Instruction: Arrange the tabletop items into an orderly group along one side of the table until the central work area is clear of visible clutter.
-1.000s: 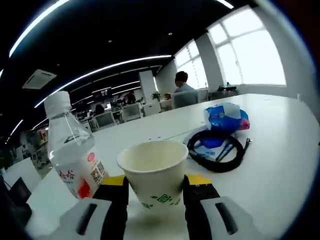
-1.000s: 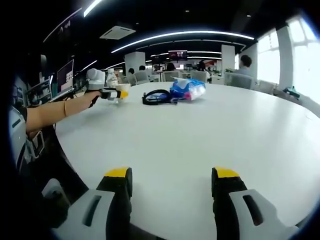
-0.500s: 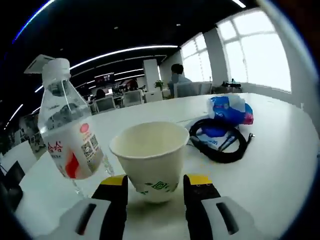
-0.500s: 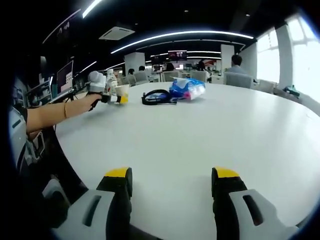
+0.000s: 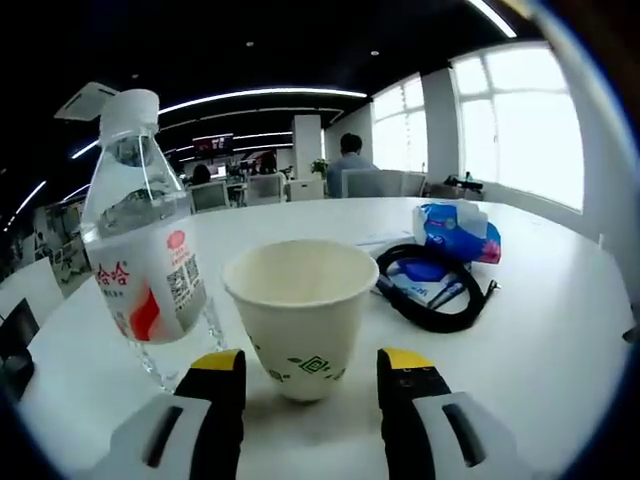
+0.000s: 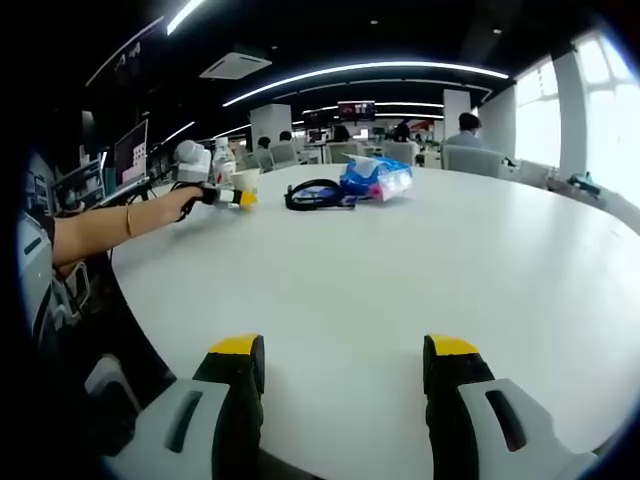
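Nearly grouped at upper left of the right gripper view: paper cup (image 5: 298,318) beside water bottle (image 5: 143,262), cable coil (image 5: 432,292) and blue pack (image 5: 457,231) near; left gripper (image 5: 310,378) spread around cup, right gripper (image 6: 343,372) empty, parted.

In the left gripper view, the water bottle (image 5: 145,255) at about nine o'clock carries a white label with red Chinese characters, too distorted to read surely, a red round mark above them and a QR code beside them. The paper cup (image 5: 298,315) bears a green geometric pattern without legible words. The blue tissue pack (image 5: 458,230) print is unreadable.
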`<act>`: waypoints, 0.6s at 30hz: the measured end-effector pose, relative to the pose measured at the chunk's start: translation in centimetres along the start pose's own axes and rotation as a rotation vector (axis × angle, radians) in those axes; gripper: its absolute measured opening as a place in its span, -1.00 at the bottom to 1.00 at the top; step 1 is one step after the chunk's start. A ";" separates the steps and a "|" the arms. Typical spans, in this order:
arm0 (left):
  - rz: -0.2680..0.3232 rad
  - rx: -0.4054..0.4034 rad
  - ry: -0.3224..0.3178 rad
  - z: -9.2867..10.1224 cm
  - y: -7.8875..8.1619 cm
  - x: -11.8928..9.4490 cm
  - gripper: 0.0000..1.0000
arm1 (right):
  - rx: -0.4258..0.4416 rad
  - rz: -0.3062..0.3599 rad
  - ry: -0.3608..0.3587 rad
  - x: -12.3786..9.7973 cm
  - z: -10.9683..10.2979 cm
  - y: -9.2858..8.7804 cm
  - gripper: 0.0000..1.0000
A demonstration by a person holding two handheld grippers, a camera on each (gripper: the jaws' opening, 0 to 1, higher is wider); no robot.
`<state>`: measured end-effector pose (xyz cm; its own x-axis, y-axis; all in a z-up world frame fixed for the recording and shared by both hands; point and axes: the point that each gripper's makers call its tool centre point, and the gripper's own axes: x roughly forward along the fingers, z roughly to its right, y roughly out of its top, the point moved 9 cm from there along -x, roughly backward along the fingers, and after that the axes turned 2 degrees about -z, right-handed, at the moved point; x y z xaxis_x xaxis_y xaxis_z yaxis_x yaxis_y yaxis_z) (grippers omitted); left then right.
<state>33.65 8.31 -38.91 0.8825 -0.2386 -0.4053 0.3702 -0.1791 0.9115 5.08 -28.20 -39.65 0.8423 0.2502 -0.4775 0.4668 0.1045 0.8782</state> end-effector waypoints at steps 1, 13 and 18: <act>0.003 0.002 0.000 0.0 0.0 -0.1 0.12 | 0.000 0.001 0.000 0.0 0.0 0.0 0.24; 0.009 -0.001 -0.009 0.2 0.3 -1.2 0.23 | 0.001 0.016 0.002 -0.5 -0.1 0.1 0.26; 0.024 0.018 -0.017 0.6 0.5 -1.9 0.24 | 0.001 0.017 0.000 -0.5 -0.1 0.1 0.26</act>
<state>32.00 8.14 -37.71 0.8859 -0.2593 -0.3846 0.3435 -0.1906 0.9196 4.69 -28.21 -39.28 0.8497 0.2523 -0.4629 0.4531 0.0992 0.8859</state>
